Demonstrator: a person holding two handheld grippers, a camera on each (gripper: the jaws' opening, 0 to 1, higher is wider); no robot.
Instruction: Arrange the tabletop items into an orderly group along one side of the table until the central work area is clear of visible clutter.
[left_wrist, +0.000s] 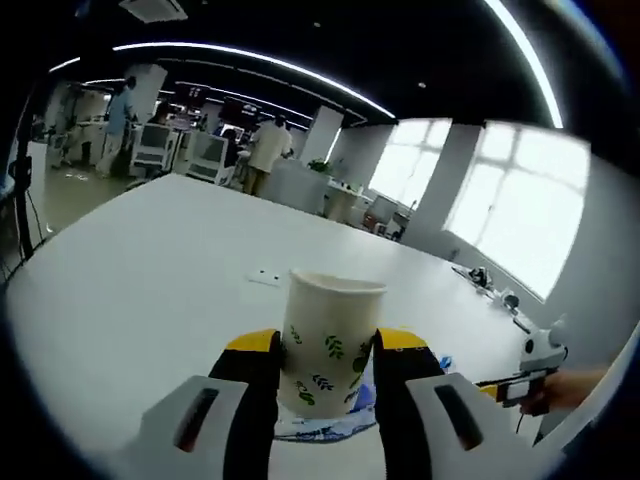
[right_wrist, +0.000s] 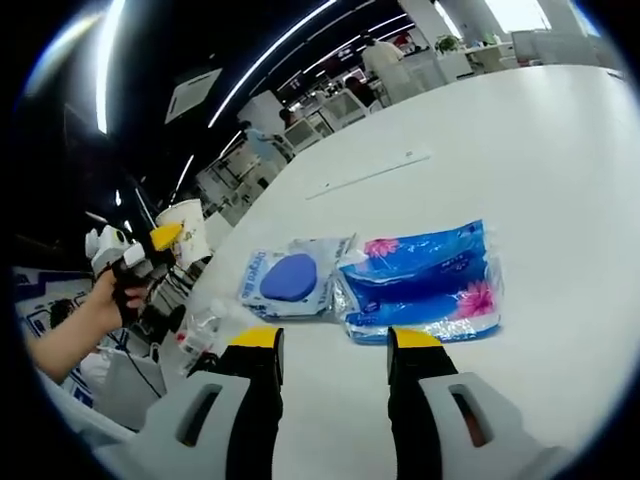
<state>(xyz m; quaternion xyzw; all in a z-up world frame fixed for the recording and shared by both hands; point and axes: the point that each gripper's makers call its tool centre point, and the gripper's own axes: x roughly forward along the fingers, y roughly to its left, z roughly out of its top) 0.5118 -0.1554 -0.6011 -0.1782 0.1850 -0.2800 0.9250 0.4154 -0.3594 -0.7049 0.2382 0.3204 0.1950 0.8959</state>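
Left gripper view has the left gripper (left_wrist: 328, 352) with its fingers clamped on 1 paper cup (left_wrist: 331, 341), upright above the desk (left_wrist: 140, 290). Right gripper (right_wrist: 334, 350), fingers spread and empty, faces 2 packets just ahead: blue tissue pack (right_wrist: 425, 282), long axis crosswise, and sponge packet (right_wrist: 290, 279) left of it.
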